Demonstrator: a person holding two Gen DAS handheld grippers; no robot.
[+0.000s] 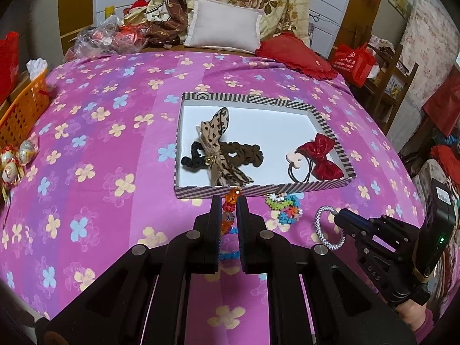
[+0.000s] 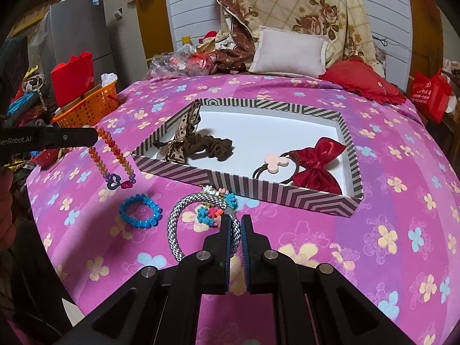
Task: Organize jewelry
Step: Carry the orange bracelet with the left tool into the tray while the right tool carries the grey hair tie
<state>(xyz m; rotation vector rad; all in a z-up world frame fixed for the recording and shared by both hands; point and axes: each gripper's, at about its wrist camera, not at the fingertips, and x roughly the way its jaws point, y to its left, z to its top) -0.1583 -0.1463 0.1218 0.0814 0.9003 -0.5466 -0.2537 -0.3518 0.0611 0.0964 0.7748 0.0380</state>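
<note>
Pinched in my left gripper [image 1: 228,215], the beaded bracelet [image 2: 113,158] dangles limp – light, slippery (grip the strand); my right gripper [image 2: 236,230] clamps the stiffer silver bangle [image 2: 178,230] – its rim.

A: What's at six o'clock?
B: The left gripper [image 1: 229,201] clamped on a beaded bracelet [image 1: 230,210] — orange beads, perhaps red too.
A: And twelve o'clock?
B: The striped tray [image 1: 258,188], just beyond.

bed [image 1: 100,149], pink floral cover | white panelled wall [image 2: 189,8] | grey fridge [image 2: 77,26]
</note>
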